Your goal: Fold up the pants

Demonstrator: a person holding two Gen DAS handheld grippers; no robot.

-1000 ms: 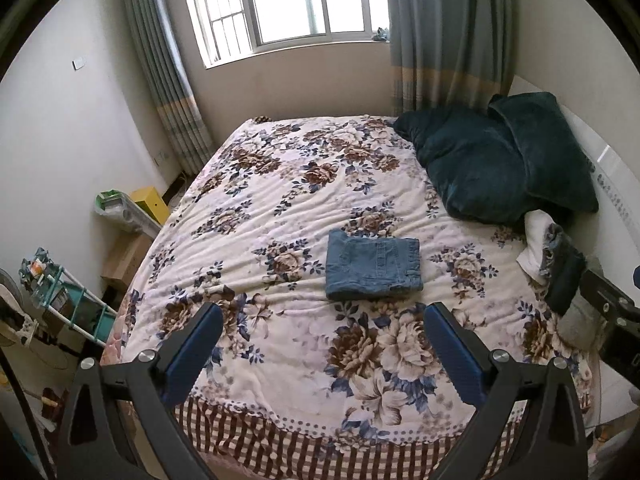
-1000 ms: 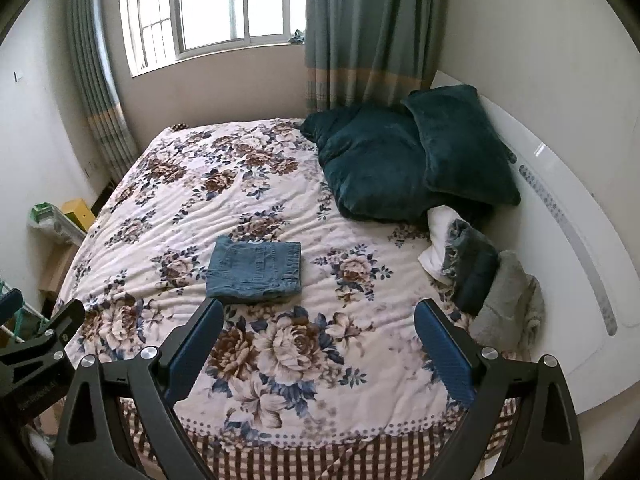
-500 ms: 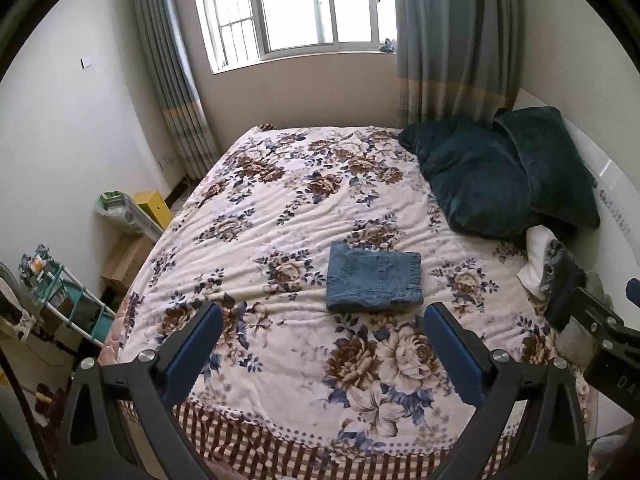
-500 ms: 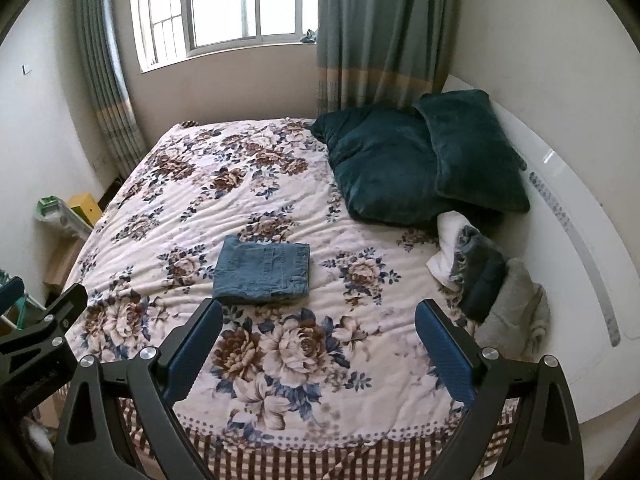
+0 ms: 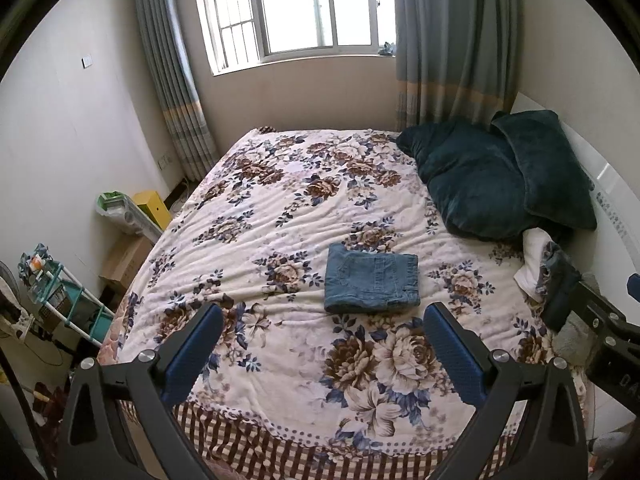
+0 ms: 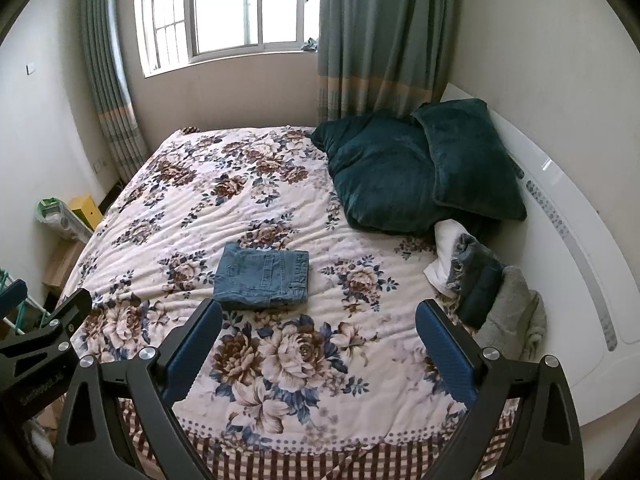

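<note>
The blue denim pants (image 5: 372,278) lie folded into a flat rectangle near the middle of the floral bedspread (image 5: 304,208); they also show in the right wrist view (image 6: 263,276). My left gripper (image 5: 322,316) is open and empty, held above the bed's near edge, well short of the pants. My right gripper (image 6: 318,314) is open and empty too, at the same height, to the right of the pants. The right gripper's body (image 5: 600,332) shows at the right of the left wrist view. The left gripper's body (image 6: 44,332) shows at the left of the right wrist view.
Two dark teal pillows (image 6: 420,168) lean on the white headboard (image 6: 560,216) at the right. A pile of folded clothes (image 6: 480,284) lies beside them. A teal rack (image 5: 60,292), a cardboard box (image 5: 124,260) and a yellow box (image 5: 154,208) stand left of the bed.
Both grippers have drawn back and up from the bed, so the folded pants look smaller and farther. Both stay open; the pants have not moved.
</note>
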